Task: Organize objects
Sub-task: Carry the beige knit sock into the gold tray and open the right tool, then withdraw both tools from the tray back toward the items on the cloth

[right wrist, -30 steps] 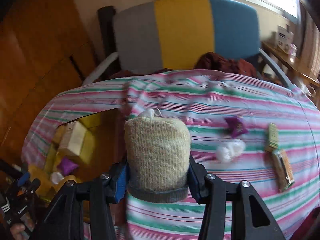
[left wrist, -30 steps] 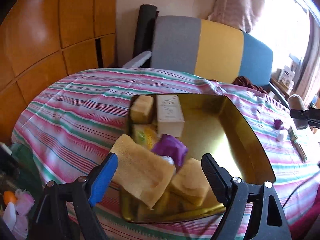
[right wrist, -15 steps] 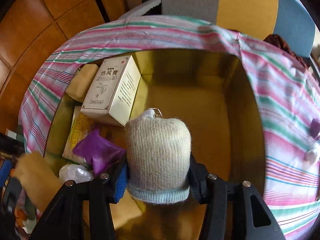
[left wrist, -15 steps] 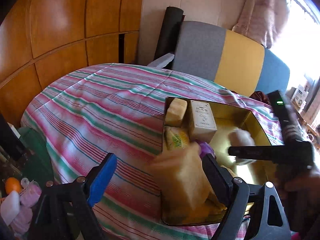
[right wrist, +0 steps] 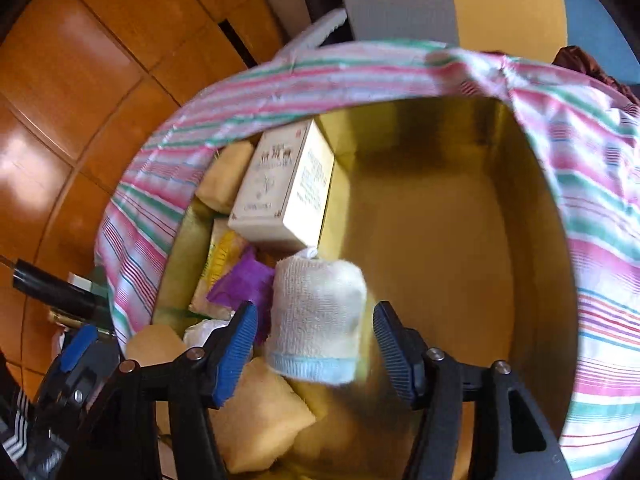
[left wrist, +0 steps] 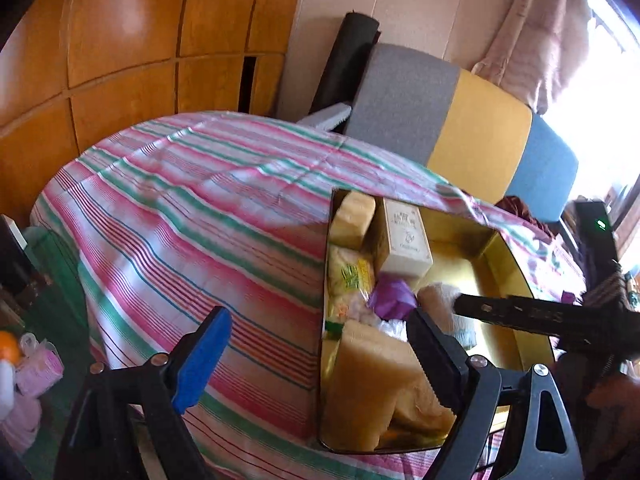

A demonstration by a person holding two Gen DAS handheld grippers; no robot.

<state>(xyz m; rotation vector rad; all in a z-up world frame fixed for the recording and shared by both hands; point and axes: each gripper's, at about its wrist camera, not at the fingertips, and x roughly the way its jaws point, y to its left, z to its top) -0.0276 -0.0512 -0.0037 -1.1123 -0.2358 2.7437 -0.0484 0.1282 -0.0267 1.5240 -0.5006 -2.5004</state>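
A gold box (right wrist: 432, 148) stands on the striped cloth. Inside it, a rolled white sock with a blue cuff (right wrist: 316, 312) lies between the fingers of my right gripper (right wrist: 316, 340). The jaws are opening and both pads stand off the roll. Left of the roll are a purple wrapper (right wrist: 240, 284), a white carton (right wrist: 280, 184) and a yellow sponge (right wrist: 256, 416). My left gripper (left wrist: 320, 360) hangs open over the box's near left rim (left wrist: 325, 320) with nothing held. The sponge (left wrist: 372, 384), the sock (left wrist: 436, 300) and a right gripper finger (left wrist: 520, 314) show there too.
The striped cloth (left wrist: 192, 208) covers a round table that drops off at the left. A grey, yellow and blue chair (left wrist: 460, 116) stands behind it, before a wood panel wall (left wrist: 120, 40). The box's right half (right wrist: 448, 264) has bare floor. Small things lie on the floor at left (left wrist: 28, 364).
My right gripper swung from over the cloth down into the box with the sock, and its jaws widened off it. The yellow sponge left my left gripper and lies in the box.
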